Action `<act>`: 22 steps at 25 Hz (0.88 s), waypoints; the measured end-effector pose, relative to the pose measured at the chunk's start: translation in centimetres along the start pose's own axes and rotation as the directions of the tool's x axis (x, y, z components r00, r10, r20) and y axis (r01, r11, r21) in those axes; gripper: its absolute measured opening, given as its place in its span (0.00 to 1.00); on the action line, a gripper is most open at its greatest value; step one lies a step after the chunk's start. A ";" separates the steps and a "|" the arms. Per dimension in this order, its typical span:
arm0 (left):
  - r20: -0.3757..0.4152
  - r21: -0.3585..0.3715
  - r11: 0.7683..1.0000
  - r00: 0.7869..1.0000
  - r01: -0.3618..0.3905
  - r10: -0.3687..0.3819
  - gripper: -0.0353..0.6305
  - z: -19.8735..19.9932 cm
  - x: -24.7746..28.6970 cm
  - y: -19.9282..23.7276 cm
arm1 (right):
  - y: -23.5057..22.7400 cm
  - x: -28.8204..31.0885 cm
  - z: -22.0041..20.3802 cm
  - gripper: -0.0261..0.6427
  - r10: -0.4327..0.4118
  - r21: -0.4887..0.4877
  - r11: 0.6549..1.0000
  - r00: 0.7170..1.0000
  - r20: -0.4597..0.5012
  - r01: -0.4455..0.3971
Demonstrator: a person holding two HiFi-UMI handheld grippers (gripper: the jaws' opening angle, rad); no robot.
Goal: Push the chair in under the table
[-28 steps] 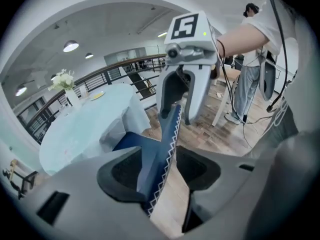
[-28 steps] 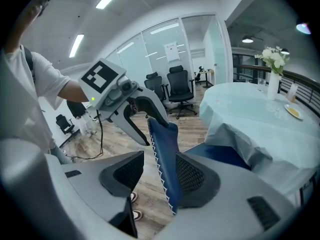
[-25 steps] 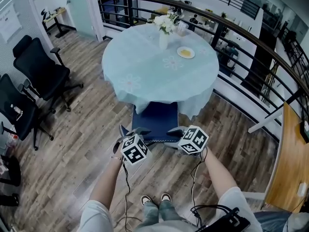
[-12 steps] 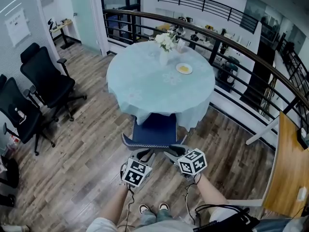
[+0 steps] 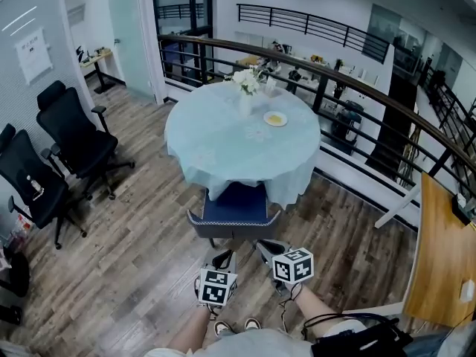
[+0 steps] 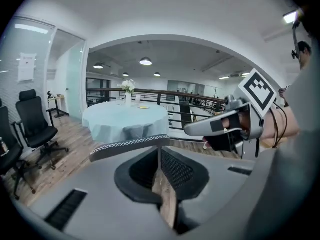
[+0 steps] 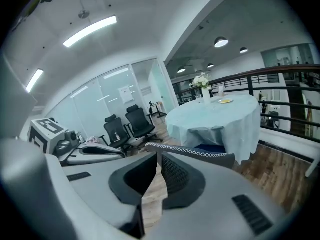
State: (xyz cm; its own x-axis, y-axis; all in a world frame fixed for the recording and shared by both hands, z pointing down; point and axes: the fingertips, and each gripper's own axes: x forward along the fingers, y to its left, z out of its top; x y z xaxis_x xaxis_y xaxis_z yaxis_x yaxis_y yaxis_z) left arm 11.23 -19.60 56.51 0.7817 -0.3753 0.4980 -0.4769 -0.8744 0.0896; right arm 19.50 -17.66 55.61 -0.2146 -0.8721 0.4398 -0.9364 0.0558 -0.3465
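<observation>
The chair (image 5: 236,205) has a blue seat and a grey back, and its seat reaches under the edge of the round table (image 5: 223,151) with a pale blue cloth. Both grippers hang in front of the chair back, clear of it. My left gripper (image 5: 224,260) and right gripper (image 5: 268,247) have just been closing, with nothing between the jaws, and their tips now meet. In the left gripper view the left gripper (image 6: 160,151) points at the chair back's stitched rim (image 6: 127,144). The right gripper (image 7: 159,156) faces the same chair (image 7: 192,152).
A vase of flowers (image 5: 245,91) and a small plate (image 5: 275,119) stand on the table. Two black office chairs (image 5: 74,136) are at the left. A dark railing (image 5: 357,80) curves behind the table, and a wooden tabletop (image 5: 446,251) is at the right.
Both grippers have drawn back from the chair's back toward the person, and their jaws have closed. The chair now sits farther from them, at the table.
</observation>
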 end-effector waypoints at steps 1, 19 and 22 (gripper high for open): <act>0.014 -0.005 1.000 1.000 -0.001 0.001 0.08 0.2 -0.5 -0.4 | 0.2 -0.6 -0.2 0.10 -0.009 0.010 1.000 1.000 0.009 0.009; 0.090 -0.160 0.987 0.995 -0.032 0.047 0.06 -0.4 -5.4 -2.4 | 3.2 -6.4 -4.9 0.07 -0.166 0.073 0.984 0.984 0.061 0.162; 0.093 -0.149 0.988 0.994 -0.045 0.059 0.06 -0.4 -5.8 -2.5 | 3.1 -6.7 -4.6 0.07 -0.183 0.065 0.982 0.981 0.067 0.179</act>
State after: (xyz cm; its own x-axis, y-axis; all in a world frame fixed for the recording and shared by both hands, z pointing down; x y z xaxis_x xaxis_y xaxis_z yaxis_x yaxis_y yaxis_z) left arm 7.77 -15.14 53.72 0.7860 -0.4534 0.4203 -0.5662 -0.8009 0.1947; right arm 16.79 -9.41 55.45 -0.0206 -0.8981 0.4394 -0.9395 -0.1330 -0.3158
